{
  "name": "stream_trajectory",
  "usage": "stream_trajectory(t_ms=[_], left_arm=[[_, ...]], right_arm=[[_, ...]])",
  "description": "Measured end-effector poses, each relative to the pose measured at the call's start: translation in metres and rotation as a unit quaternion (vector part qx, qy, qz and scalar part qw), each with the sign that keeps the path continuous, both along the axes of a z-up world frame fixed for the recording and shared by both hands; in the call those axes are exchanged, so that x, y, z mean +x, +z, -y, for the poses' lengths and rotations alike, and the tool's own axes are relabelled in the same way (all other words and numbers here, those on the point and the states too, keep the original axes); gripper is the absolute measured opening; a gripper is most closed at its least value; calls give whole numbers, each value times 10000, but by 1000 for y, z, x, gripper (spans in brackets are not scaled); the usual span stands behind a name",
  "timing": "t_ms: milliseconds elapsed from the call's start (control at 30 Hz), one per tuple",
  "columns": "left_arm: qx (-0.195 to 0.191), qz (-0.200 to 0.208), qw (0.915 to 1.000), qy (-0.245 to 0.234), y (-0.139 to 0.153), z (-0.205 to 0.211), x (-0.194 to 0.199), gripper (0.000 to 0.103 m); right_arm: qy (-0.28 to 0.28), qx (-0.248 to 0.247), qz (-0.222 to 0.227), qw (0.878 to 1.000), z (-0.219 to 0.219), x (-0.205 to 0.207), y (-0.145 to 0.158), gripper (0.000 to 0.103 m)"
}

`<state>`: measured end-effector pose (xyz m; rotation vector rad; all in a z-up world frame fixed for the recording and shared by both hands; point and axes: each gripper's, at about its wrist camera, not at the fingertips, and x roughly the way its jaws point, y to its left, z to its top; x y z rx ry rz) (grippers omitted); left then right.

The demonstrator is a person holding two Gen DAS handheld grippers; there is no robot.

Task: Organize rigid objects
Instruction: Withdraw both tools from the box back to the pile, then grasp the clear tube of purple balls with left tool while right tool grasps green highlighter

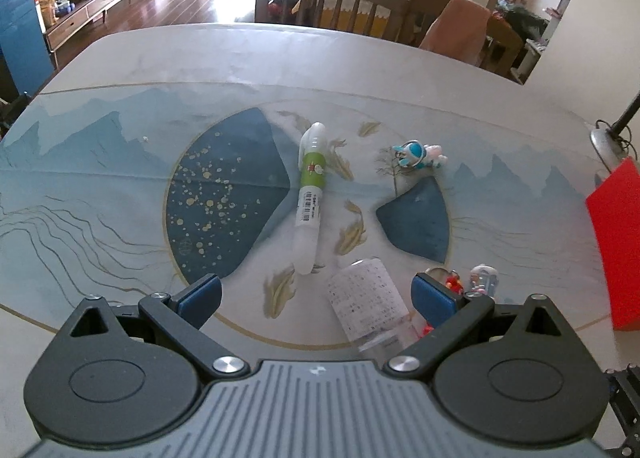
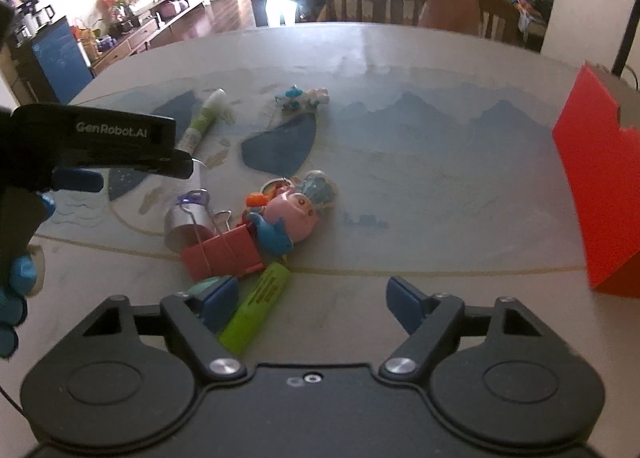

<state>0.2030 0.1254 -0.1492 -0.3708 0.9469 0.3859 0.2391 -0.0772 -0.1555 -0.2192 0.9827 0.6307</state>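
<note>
Both grippers released, nothing grasped. Left gripper [image 1: 316, 292] jaws wide over a clear printed bottle [image 1: 366, 304] lying on the worktop [image 1: 120, 58]; white-green tube [image 1: 312, 194] lies mid-worktop, blue-white figurine [image 1: 418, 155] beside it. Right gripper [image 2: 312, 298] hangs over a green highlighter [image 2: 256, 308] near a red binder clip [image 2: 224, 254], pink pig toy [image 2: 294, 214] and metal can [image 2: 188, 224]. Red box [image 2: 600, 186] at the right edge.

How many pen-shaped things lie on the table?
2. The white pen with a green label lies alone near the table's middle. The green highlighter lies beside the red binder clip in the pile, which may hide more.
</note>
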Motion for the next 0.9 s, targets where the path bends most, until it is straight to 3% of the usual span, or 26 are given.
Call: stream_trajectory(t_ms=[367,567,900], left_arm=[[-6,-190,9998,15,-21,5,13,102],[93,-201,9998,-18,-24,7,11,102],[62,-278,9996,61,-35,-1,-9,100]], right_arm=[[45,-277,8,9996,-14,0,-15,68],[245,-457,221,9984,-14,-6,-18,61],[274,-475,292,9981,6,-17,-18,59]])
